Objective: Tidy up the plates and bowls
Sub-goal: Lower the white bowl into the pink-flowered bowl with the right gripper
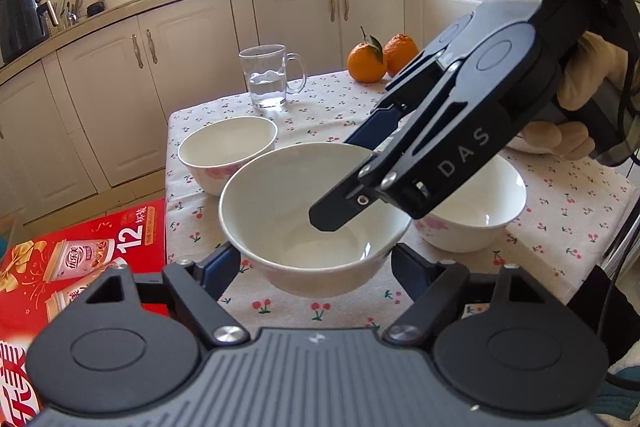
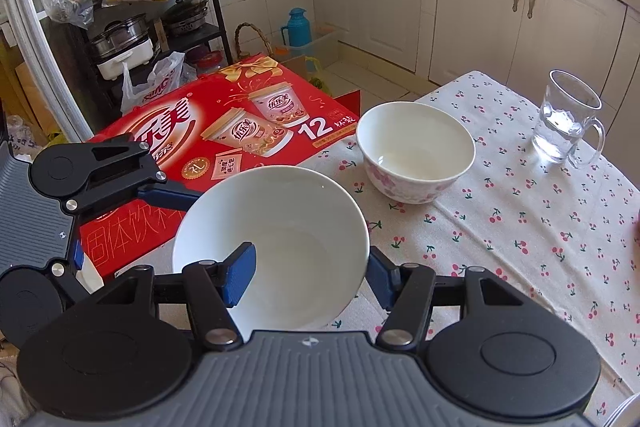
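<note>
A plain white bowl hangs a little above the cherry-print tablecloth near the table's edge. My left gripper is shut on it, its blue pads against the bowl's two sides. My right gripper comes in from the upper right and is shut on the bowl's rim, one finger inside and one outside. A pink-flowered bowl stands behind on the cloth. A third flowered bowl sits at the right, half hidden by the right gripper.
A glass mug with water stands further back, and two oranges lie at the far edge. A red drink carton sits just past the table's left edge. A gloved hand holds the right gripper.
</note>
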Available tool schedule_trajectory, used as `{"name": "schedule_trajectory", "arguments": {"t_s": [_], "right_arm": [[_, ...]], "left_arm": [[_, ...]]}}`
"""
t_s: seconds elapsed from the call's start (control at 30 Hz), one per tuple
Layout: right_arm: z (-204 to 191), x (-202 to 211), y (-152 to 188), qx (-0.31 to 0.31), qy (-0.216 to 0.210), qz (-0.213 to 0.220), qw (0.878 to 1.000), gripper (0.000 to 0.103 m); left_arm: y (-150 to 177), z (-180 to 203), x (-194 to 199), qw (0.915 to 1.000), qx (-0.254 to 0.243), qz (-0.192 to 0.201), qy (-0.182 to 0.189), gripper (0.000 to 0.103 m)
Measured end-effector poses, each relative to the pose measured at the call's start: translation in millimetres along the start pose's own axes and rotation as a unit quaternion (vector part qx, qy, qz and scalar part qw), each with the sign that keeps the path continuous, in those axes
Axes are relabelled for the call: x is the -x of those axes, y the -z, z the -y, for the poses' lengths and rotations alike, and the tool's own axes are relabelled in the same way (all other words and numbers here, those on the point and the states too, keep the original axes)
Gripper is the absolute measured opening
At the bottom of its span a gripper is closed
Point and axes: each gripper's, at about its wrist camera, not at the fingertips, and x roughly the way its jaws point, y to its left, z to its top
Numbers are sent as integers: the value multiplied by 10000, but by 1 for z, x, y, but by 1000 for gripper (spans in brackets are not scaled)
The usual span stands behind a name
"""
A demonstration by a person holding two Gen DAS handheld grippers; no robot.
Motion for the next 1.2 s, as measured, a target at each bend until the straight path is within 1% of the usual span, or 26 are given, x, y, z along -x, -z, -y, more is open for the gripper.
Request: {"name": "schedule_trajectory", "arguments": {"t_s": [0.2,0.37,0.5,0.7,0.9,1.2], "right_arm": [[-1,28,17,-20,83,105,9999,65],[-1,50,30,-45,254,180,9995,65],[3,69,41,-105,397,270,9988,65],[15,87,59,-299,635,293,9971,65],[29,94,73,-510,766,285,9953,65],[43,89,80,-681,768,248,9944,65]], "left_arm": [[-7,21,11,9999,-93,90,106,82],[-16,38,16,9993,-246,174,227,82],[-22,51,12,9985,-352,208,362,82],[-29,68,-2,9968,-465,186,618,82],[-32,81,-17,9954,-525,86,791,82],[-35,82,-35,9944,-581,-104,882,82]]}}
